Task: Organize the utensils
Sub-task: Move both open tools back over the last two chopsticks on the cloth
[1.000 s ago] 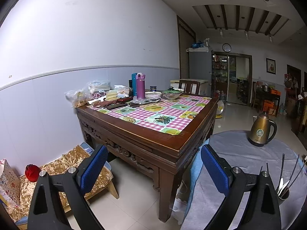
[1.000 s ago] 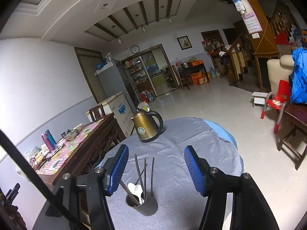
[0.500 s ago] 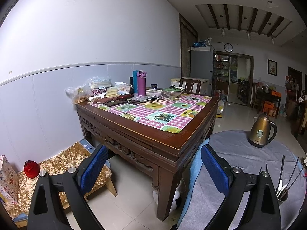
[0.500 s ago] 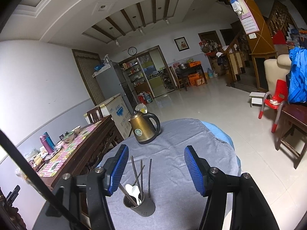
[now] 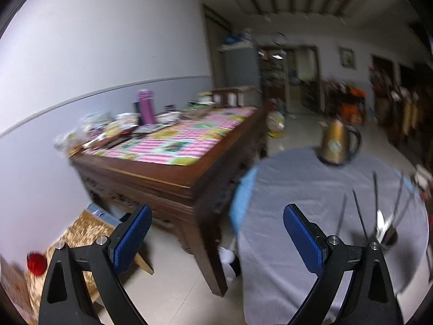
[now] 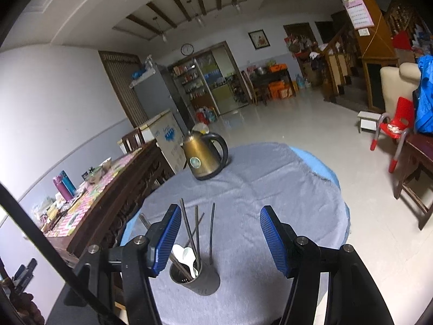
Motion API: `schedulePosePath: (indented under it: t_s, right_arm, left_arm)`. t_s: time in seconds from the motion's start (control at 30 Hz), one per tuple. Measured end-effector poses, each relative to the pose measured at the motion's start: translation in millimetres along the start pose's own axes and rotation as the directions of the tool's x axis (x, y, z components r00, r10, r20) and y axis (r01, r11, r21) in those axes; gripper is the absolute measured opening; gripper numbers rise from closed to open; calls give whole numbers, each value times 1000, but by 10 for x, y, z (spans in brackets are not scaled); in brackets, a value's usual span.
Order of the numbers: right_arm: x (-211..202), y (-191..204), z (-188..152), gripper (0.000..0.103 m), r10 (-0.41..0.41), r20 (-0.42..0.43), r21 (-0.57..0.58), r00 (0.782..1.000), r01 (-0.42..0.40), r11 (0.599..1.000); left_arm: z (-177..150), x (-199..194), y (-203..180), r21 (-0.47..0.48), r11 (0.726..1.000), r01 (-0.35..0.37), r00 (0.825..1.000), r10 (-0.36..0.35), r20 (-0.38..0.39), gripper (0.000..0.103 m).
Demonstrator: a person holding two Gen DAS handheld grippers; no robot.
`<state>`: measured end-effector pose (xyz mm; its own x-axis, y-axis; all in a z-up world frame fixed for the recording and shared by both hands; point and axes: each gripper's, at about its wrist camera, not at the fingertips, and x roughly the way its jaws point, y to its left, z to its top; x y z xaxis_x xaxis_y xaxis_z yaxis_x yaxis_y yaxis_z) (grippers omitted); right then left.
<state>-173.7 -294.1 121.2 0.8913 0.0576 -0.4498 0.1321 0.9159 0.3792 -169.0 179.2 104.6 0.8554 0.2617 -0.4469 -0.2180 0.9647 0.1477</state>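
Observation:
A dark metal utensil holder [image 6: 195,277] stands on the round table with the grey cloth [image 6: 257,195]. It holds several dark chopsticks [image 6: 189,233] and white spoons [image 6: 186,256]. My right gripper [image 6: 219,239] is open and empty, above the holder, which sits by its left finger. In the blurred left wrist view the holder [image 5: 389,237] is at the right edge. My left gripper [image 5: 216,239] is open and empty, held over the floor left of the round table [image 5: 311,187].
A gold kettle [image 6: 201,159] stands at the far side of the round table. A dark wooden table [image 5: 173,173] with a pink chequered cloth, bottles and clutter stands to the left. A cushioned low seat [image 5: 81,230] is by the wall. A red chair [image 6: 392,130] stands at right.
The left wrist view has swung right and is now blurred, so the round table and holder sit nearer its middle. The right gripper has shifted slightly; both grippers stay open.

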Motion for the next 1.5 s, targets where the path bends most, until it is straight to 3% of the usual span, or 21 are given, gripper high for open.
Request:
schedulePosePath:
  t_s: [0.2,0.3,0.53,0.73,0.97,1.07,1.17,1.33,1.4,1.5]
  right_arm:
    - [321,-299,-97,64,-10,-83,40,997,13,999]
    - [544,-507,-143,64,-2,-131,85,991,13,996]
    - [1363,-808,-273,64,18,-277,129,961,19,992]
    - [2510,-703,-209,64,83,-431,91,898,-48,995]
    - [4080,-229,-184,64,126,-604,2,787,-157,988]
    - [4497,-5,-199,64,112,-636,-33,764,-172,984]
    - [4845,183,-236,57,52,-657,-89,752,-146,985]
    - [5188,312,-324,42,-22,-699,-127,715,-94,987]
    - [5220,368,-344,35,-48,-683,-157,729,-83,984]
    - [5244,418,-356,23,-75,-681,-181,728,-68,981]
  left_arm:
    - [-49,309,-611,98,992,80,993,-71,-91,98]
    - [-86,589,-857,126,988,90,985,-70,-155,98]
    - [-193,1304,-1375,166,971,173,958,-127,-258,98]
    - [-194,2028,-1787,192,953,234,931,-163,-328,98]
    - [-40,2640,-2157,173,938,302,907,-227,-354,97]
    - [11,2840,-2359,177,922,345,893,-264,-365,91]
    - [9,2960,-2581,190,900,392,872,-298,-389,85]
    - [-2,3041,-2792,208,884,419,861,-313,-400,85]
    - [3,3092,-2830,197,883,427,856,-324,-404,85]
    - [14,3159,-2897,178,877,447,842,-346,-413,81]
